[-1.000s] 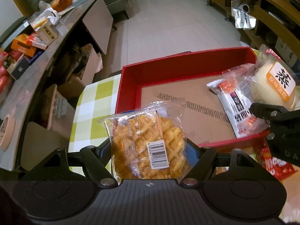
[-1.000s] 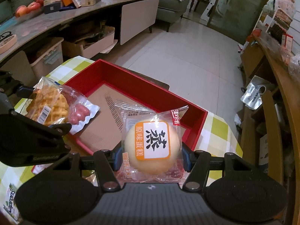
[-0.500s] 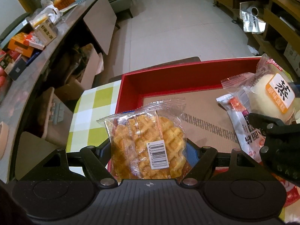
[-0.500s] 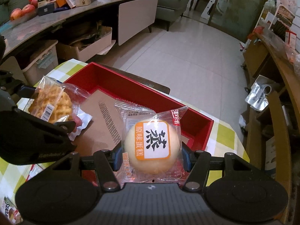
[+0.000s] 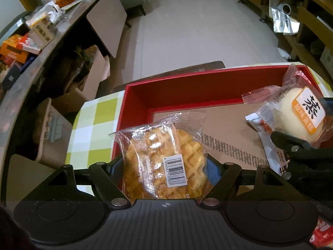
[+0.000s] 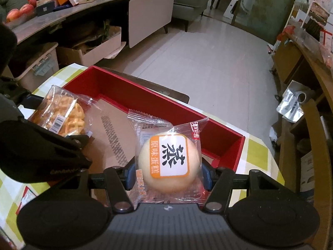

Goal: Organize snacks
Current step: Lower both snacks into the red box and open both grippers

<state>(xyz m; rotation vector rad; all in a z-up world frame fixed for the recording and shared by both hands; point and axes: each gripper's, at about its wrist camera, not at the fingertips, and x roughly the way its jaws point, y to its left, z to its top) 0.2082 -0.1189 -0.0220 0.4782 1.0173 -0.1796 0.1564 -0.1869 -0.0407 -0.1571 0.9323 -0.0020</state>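
A: What has the left claw [image 5: 164, 164] got?

B: Its blue pads are closed on a wrapped waffle [image 5: 164, 162], barcode facing up, held above the near left corner of the red box [image 5: 187, 87].

A: And the right claw [image 6: 167, 171]?

B: It grips a round steamed cake in clear wrap [image 6: 168, 164], orange and white label on top, over the right half of the box. Its jaws are narrower than the left one's.

A: What is under them?

B: Brown cardboard [image 6: 116, 129] lines the box floor. A small white packet [image 5: 270, 150] lies on it, below the cake.

A: And around the box?

B: It sits on a bench with a green checked cloth [image 5: 95, 120]. Beyond is pale tiled floor [image 6: 208, 58], and to the far left a long counter [image 6: 72, 14] piled with boxes.
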